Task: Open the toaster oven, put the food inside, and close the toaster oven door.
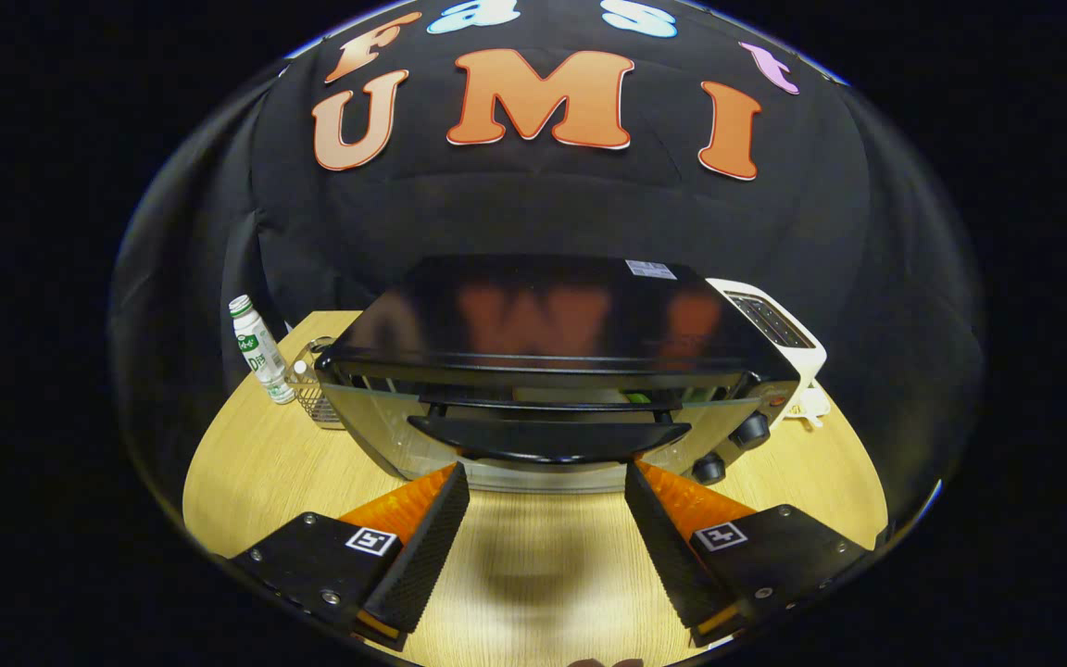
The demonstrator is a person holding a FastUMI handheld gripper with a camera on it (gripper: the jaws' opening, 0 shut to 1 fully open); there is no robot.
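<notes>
A black toaster oven [552, 320] with a glossy top stands on the wooden table [256, 463] just ahead of my fingers. Its glass door [376, 431] leans slightly outward at the top, and the curved black door handle [547, 437] runs across the door right beyond my fingertips. Something green shows dimly behind the glass near the handle's right end. My gripper [547, 474] is open, fingers spread about as wide as the handle, tips just below it and touching nothing. Two black knobs [752, 431] sit on the oven's right side.
A small white bottle with a green label [260, 350] stands left of the oven, beside a wire mesh basket [316, 394]. A white appliance [774, 324] sits behind the oven's right corner. Bare table stretches between my fingers.
</notes>
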